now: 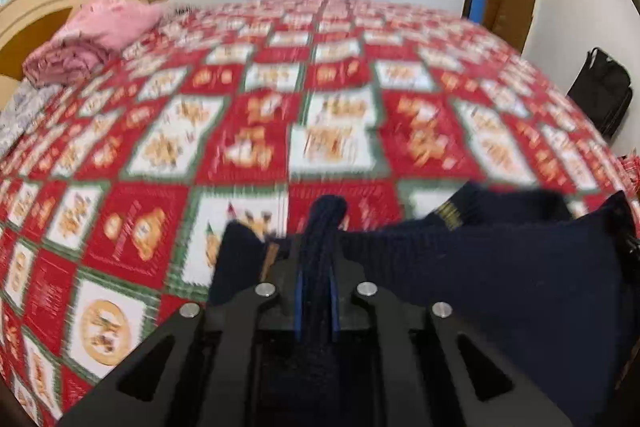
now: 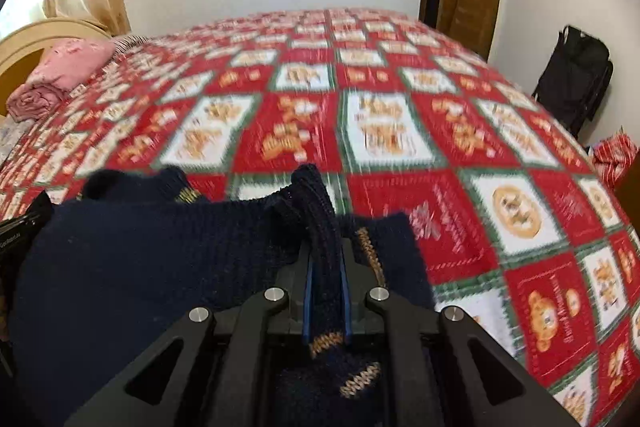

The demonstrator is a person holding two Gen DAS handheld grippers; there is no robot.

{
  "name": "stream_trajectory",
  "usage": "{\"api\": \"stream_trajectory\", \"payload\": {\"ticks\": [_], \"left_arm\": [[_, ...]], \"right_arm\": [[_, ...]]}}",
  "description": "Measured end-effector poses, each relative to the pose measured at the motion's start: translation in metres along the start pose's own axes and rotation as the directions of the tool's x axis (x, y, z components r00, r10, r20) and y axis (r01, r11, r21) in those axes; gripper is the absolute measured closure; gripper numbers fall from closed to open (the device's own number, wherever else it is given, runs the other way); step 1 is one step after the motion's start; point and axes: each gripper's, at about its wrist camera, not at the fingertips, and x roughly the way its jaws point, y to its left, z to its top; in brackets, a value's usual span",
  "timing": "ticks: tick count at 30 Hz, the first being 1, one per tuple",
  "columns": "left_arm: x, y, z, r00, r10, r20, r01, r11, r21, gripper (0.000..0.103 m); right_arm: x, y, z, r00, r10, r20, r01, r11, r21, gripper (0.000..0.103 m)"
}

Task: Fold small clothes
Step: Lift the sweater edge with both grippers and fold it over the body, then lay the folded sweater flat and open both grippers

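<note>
Left gripper (image 1: 318,263), low centre of the left wrist view: nearly closed, clamped on a bunched fold of the navy knit garment (image 1: 500,267), which spreads to the lower right over the red-and-white patchwork quilt (image 1: 256,131). Right gripper (image 2: 326,267), low centre of the right wrist view: likewise narrow, pinching a ribbed edge of the same garment (image 2: 140,259), here spread to the lower left. Quilt print smeared by blur, hard to read. Garment cut off at the lower frame edges. Tan stitching (image 2: 370,255) clear only in the right view. Pink bedding (image 1: 96,39) at upper left, black bag (image 2: 576,75) at right edge
</note>
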Motion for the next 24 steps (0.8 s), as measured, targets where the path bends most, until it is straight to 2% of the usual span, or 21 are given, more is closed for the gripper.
{"api": "stream_trajectory", "payload": {"ticks": [3, 9, 13, 16, 17, 18, 19, 20, 21, 22, 23, 24], "left_arm": [[0.002, 0.001, -0.004, 1.0, -0.013, 0.002, 0.013, 1.0, -0.005, 0.088], [0.001, -0.006, -0.008, 1.0, 0.015, 0.002, -0.015, 0.999, 0.028, 0.087], [0.005, -0.007, -0.005, 0.999, 0.043, 0.006, -0.044, 0.998, 0.039, 0.082], [0.001, -0.007, -0.004, 0.997, 0.069, 0.02, -0.069, 0.997, 0.038, 0.065], [-0.004, -0.005, -0.003, 0.996, 0.085, 0.031, -0.086, 0.996, 0.033, 0.053], [-0.012, -0.003, -0.002, 0.993, 0.104, 0.051, -0.105, 0.994, 0.025, 0.045], [-0.022, 0.0, -0.001, 0.989, 0.127, 0.08, -0.129, 0.992, 0.016, 0.042], [-0.03, 0.002, 0.0, 0.984, 0.145, 0.103, -0.146, 0.989, 0.009, 0.036], [-0.04, 0.004, 0.002, 0.978, 0.164, 0.128, -0.166, 0.986, 0.001, 0.026], [-0.053, 0.007, 0.002, 0.971, 0.183, 0.152, -0.184, 0.983, -0.008, 0.021], [-0.062, 0.008, 0.002, 0.967, 0.19, 0.169, -0.19, 0.982, -0.014, 0.013], [-0.072, 0.009, 0.0, 0.963, 0.19, 0.189, -0.19, 0.982, -0.018, 0.01]], "right_arm": [[0.001, 0.005, -0.001, 1.0, -0.025, 0.003, 0.025, 0.999, -0.025, 0.092], [0.002, 0.008, -0.001, 0.999, -0.05, 0.001, 0.05, 0.998, -0.038, 0.091], [0.001, 0.01, -0.001, 0.998, -0.066, 0.004, 0.066, 0.997, -0.047, 0.089], [-0.001, 0.009, 0.0, 0.998, -0.057, 0.011, 0.057, 0.998, -0.036, 0.086], [-0.003, 0.008, 0.0, 0.998, -0.058, 0.021, 0.059, 0.998, -0.03, 0.085], [-0.009, 0.008, 0.001, 0.997, -0.069, 0.043, 0.07, 0.997, -0.022, 0.079], [-0.014, 0.008, 0.002, 0.995, -0.081, 0.063, 0.082, 0.996, -0.018, 0.073], [-0.022, 0.009, 0.003, 0.99, -0.106, 0.094, 0.107, 0.994, -0.014, 0.063], [-0.03, 0.01, 0.004, 0.984, -0.13, 0.119, 0.132, 0.991, -0.008, 0.048], [-0.038, 0.011, 0.006, 0.979, -0.151, 0.139, 0.152, 0.988, -0.001, 0.036], [-0.045, 0.013, 0.008, 0.975, -0.164, 0.15, 0.166, 0.986, 0.003, 0.034], [-0.052, 0.013, 0.01, 0.972, -0.172, 0.159, 0.173, 0.985, 0.004, 0.034]]}}
